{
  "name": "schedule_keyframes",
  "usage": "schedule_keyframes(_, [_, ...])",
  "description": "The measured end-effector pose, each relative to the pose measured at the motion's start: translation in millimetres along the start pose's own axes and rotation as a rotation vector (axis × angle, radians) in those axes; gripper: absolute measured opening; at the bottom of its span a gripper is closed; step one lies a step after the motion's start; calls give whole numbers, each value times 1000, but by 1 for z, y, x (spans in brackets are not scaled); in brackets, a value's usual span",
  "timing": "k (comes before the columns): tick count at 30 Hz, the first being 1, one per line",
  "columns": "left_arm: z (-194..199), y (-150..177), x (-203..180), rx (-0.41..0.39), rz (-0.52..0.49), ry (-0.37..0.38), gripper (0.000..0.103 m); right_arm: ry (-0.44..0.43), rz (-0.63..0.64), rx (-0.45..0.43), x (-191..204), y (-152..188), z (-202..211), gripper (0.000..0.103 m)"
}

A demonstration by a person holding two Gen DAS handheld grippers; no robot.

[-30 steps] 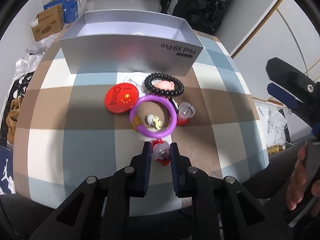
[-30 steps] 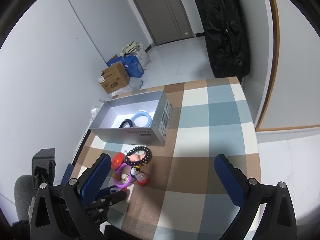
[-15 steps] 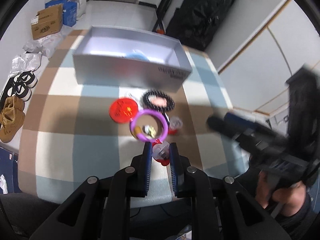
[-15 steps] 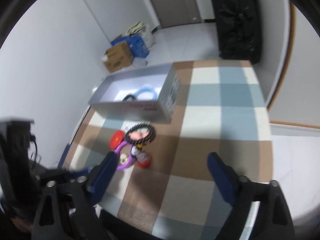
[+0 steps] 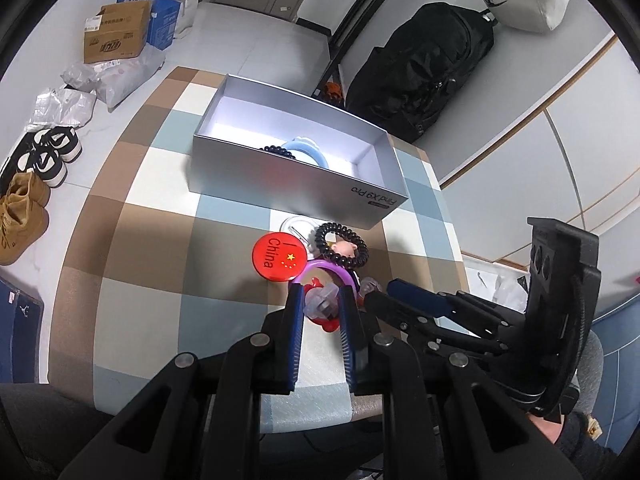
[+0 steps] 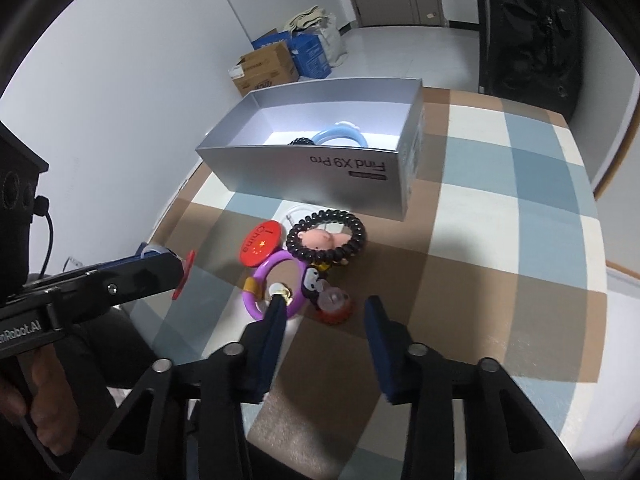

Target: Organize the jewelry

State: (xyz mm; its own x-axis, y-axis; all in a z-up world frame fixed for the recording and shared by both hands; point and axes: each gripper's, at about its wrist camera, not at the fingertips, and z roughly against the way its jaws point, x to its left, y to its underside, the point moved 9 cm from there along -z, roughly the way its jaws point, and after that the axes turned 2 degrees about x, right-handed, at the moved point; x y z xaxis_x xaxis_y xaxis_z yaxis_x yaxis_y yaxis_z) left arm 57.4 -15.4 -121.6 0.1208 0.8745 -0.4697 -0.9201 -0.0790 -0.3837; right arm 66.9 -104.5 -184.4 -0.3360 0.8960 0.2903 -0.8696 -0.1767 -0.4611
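My left gripper [image 5: 320, 300] is shut on a red and clear ring trinket [image 5: 320, 307] and holds it above the checked table; it also shows at the left of the right wrist view [image 6: 184, 268]. My right gripper [image 6: 326, 306] is open just short of a second red and clear trinket [image 6: 334, 305], with the purple bracelet [image 6: 266, 280] by its left finger. A red China badge [image 5: 279, 258] and a black coil hair tie with a pink pig [image 5: 342, 245] lie in front of the grey box [image 5: 288, 178], which holds a blue bracelet [image 6: 340, 136] and dark beads [image 6: 300, 142].
The checked table [image 6: 500, 216] ends at a near edge under both grippers. Shoes [image 5: 24, 196], cardboard boxes [image 5: 116, 34] and bags lie on the floor to the left. A black backpack [image 5: 424, 68] stands behind the table.
My left gripper has lifted the trinket off the table and pulled back. My right gripper has come down close to the jewelry pile, and its fingers stand closer together.
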Motion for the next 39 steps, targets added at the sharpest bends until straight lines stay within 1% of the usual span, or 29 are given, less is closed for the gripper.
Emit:
schedule_keyframes(3, [2,-2,4,3,10,10,12,8,-3,2,-1,-2,-3,26])
schedule_keyframes(5, [2,-3,5,6,15,15,12,6,-8,2,-2,-4,-4,12])
schedule_keyframes(6, [1,-3,5,7,16,16,12,0,-14,3,-3,-4,-5,9])
schedule_keyframes(8, [1,-3,5,8,16,17,12,-8,-18,4,-3,-5,-5,8])
schedule_keyframes(10, [0,-3,4,9,16,19,12,-12,-15,6,-2,-5,-5,5])
schedule_keyframes(13, [0,-3,4,10,17,14,12,-7,-14,1,-2,-5,-4,4])
schedule_keyframes(21, [1,-4,5,1,28,3,12,-6,-68,-34,-12,-9,12,4])
schedule_keyframes(31, [8,-18,-7,-28,0,2,12,23,-77,-171,-13,-33,54,4])
schedule_keyframes(39, [11,-39,-17,-50,-15,-9,12,-51,-69,-274,0,-61,80,4])
